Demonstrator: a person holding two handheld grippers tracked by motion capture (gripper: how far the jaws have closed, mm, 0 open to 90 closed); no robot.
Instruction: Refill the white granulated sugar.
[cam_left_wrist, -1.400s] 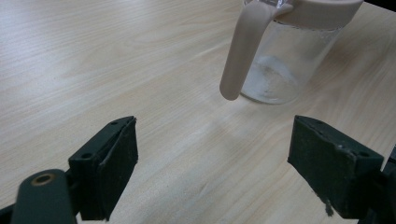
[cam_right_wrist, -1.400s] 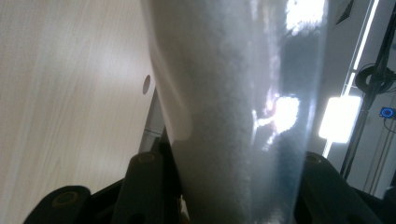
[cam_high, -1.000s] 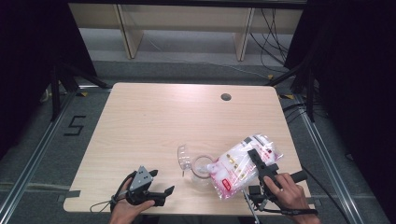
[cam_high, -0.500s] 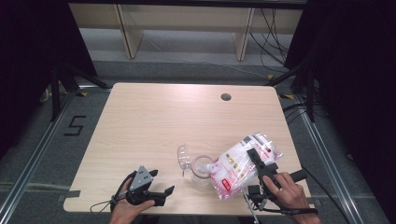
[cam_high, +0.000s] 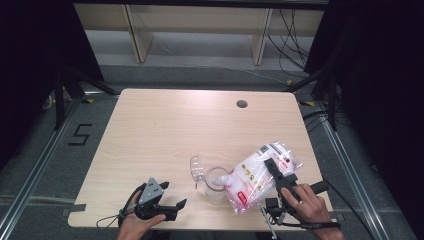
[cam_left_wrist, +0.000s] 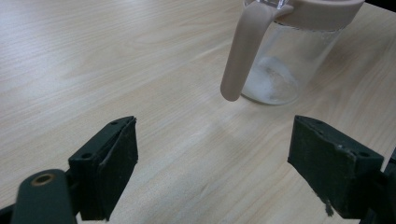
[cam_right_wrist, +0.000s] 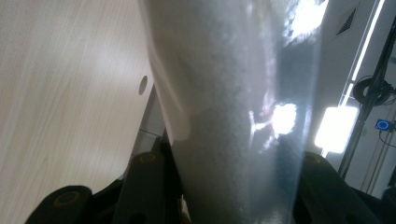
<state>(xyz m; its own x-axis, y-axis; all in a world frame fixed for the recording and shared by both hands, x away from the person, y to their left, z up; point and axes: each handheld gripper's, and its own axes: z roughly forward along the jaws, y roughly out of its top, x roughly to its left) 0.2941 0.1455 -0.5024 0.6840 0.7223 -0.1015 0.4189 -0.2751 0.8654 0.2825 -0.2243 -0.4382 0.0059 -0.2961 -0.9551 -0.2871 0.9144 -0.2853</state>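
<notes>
A clear glass jar (cam_high: 216, 182) with a beige rim and handle (cam_left_wrist: 243, 49) stands near the table's front edge; a little white powder lies at its bottom (cam_left_wrist: 271, 81). My right gripper (cam_high: 278, 176) is shut on a clear plastic bag of white powder (cam_high: 257, 175) with red print, tilted with its lower end at the jar's mouth. In the right gripper view the bag (cam_right_wrist: 233, 112) stands between the jaws. My left gripper (cam_high: 176, 207) rests at the front left, open and holding nothing; its pads (cam_left_wrist: 116, 158) point toward the jar.
A transparent lid (cam_high: 196, 169) lies on the wooden table (cam_high: 165, 130) just left of the jar. A round cable hole (cam_high: 242, 104) sits at the table's back right. Shelving and cables stand beyond the far edge.
</notes>
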